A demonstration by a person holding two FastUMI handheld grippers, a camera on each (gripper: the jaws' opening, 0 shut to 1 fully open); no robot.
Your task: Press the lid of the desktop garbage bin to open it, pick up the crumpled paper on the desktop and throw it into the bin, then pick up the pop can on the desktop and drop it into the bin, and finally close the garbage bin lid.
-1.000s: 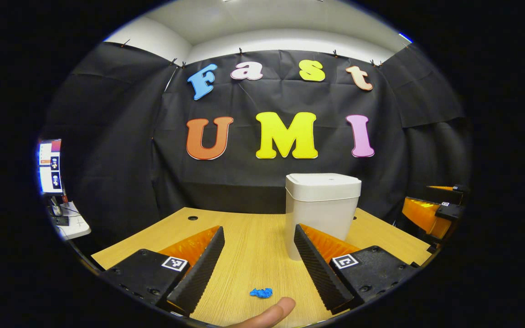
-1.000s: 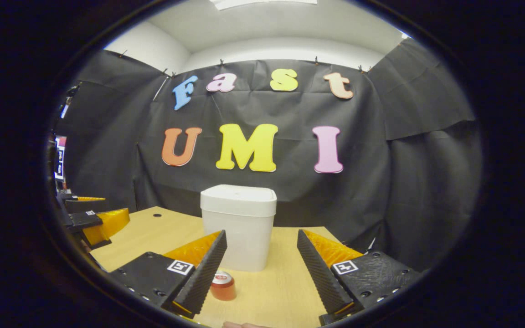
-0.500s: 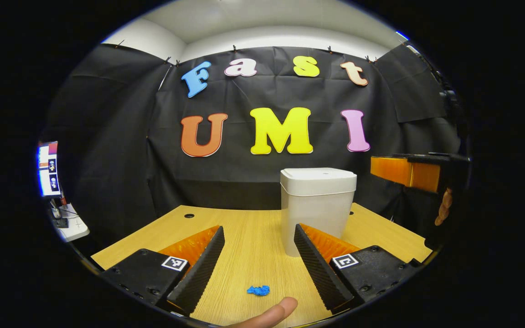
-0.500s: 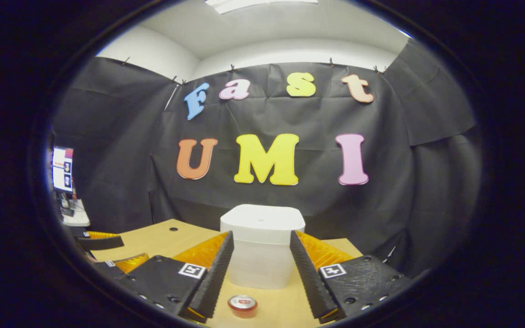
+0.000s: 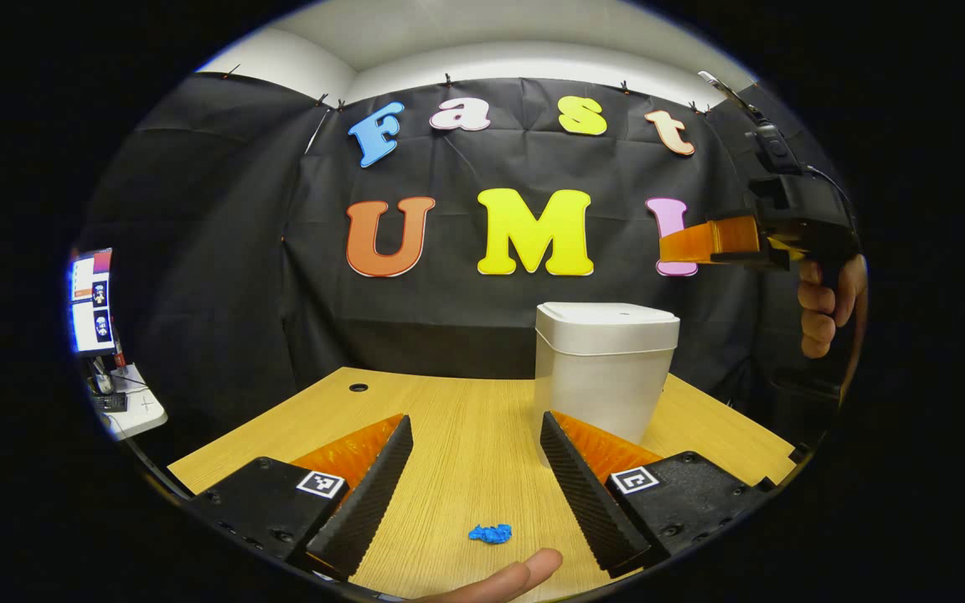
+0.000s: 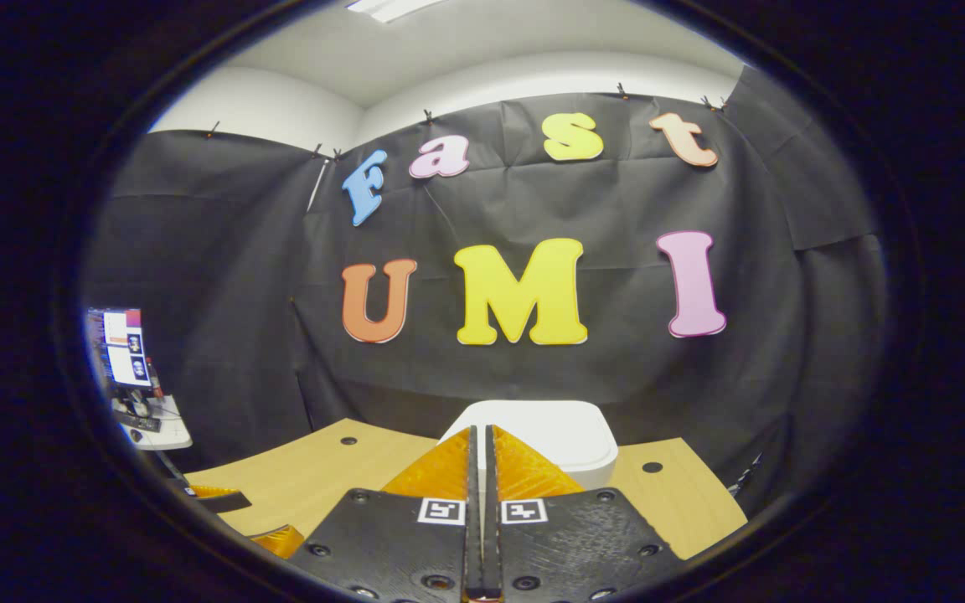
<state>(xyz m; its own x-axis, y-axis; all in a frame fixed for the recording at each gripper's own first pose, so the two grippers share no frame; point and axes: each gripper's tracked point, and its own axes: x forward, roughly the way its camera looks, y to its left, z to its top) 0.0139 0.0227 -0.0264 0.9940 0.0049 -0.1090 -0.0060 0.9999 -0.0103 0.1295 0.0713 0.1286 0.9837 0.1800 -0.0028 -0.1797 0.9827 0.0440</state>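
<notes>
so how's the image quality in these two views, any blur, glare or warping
Left gripper view: sharp, evenly lit, with fisheye bending the table edge and a soft sheen on the bin lid; the blue crumpled paper is crisp. Right gripper view: also sharp, the walls bow outward, a ceiling light glares at the top, and the right gripper stands before the bin.

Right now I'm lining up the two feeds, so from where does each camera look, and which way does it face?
Left gripper view: low over the table, facing the wall; open left gripper ahead of the paper, a fingertip below, right gripper held by a hand above the bin.
Right gripper view: higher, above the bin, facing the wall; shut right gripper over its lid.
Shared: bin, table, wall.
</notes>
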